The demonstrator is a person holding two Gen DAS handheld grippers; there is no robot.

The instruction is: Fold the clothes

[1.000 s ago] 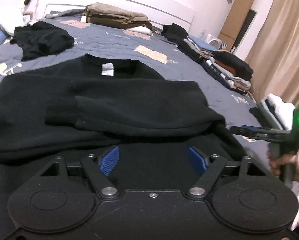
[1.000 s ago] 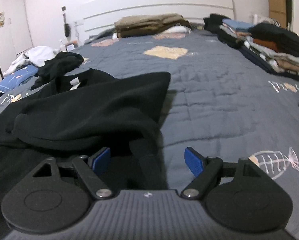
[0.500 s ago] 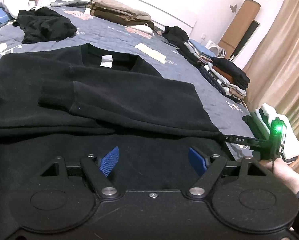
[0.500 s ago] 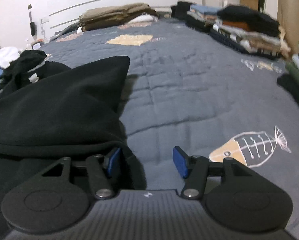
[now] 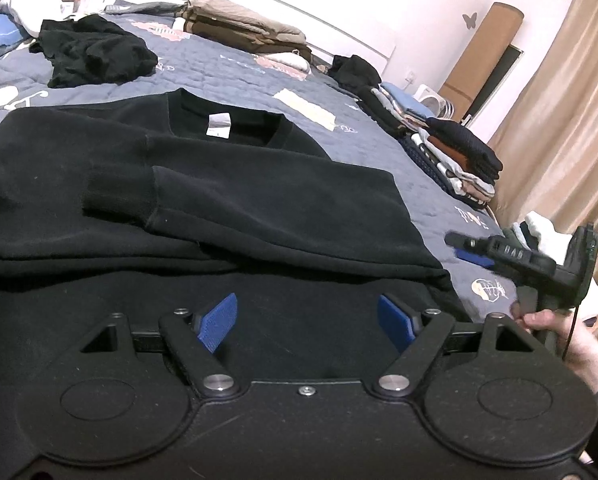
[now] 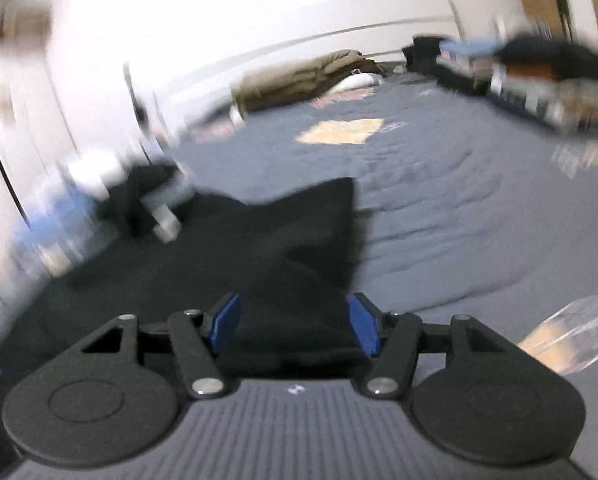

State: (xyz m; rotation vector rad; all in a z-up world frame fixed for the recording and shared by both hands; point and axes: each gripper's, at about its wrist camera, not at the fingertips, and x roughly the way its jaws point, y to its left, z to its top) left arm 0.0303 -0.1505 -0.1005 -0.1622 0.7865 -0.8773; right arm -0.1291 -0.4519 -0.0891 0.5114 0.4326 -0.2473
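Left wrist view: the left gripper [image 5: 307, 325] hangs spread over the black long-sleeved knit sweater [image 5: 203, 196] on the grey quilted bedspread [image 5: 431, 196]. The right gripper's [image 6: 295, 326] jaws are opening, sweater fabric between them.

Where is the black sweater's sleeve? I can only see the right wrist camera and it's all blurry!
Observer: The left wrist view shows the sleeve folded across the chest of the black sweater, with its cuff pointing to the left of the picture.
Operator: Is the neck hole showing?
Observer: Yes. The collar faces up at the far end, and there is a white tag inside it.
Operator: What's the other gripper doing?
Observer: The left gripper is open over the sweater's near hem, with nothing pinched between its blue pads.
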